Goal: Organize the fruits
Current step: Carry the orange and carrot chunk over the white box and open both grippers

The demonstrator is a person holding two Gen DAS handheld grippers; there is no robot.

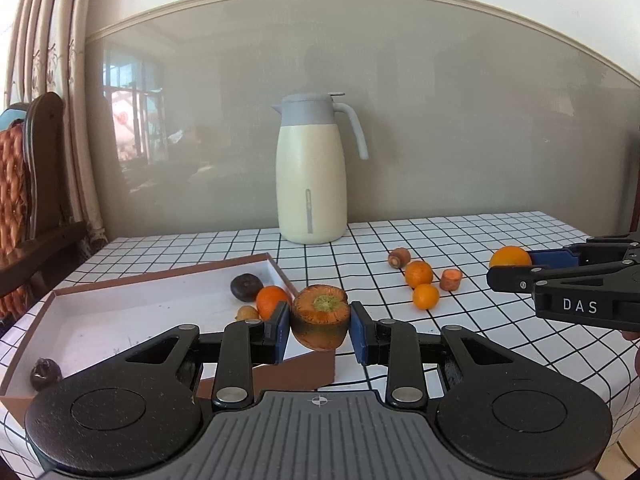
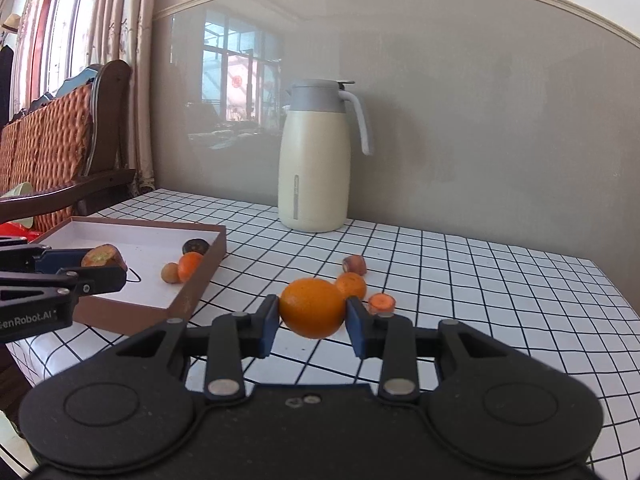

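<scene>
Above the checked table (image 1: 480, 320), left gripper (image 1: 320, 318) clamps a carrot stub (image 1: 320, 316) over the box (image 1: 120, 308) edge; right gripper (image 2: 312, 312) clamps an orange (image 2: 312, 307) near loose fruit.

The left gripper (image 1: 320, 322) clamps a carrot stub (image 1: 320, 316) above the near right corner of the brown box (image 1: 120, 312). The right gripper (image 1: 516, 264) holds an orange (image 1: 509, 257) near the table's (image 1: 500, 320) right edge.
</scene>
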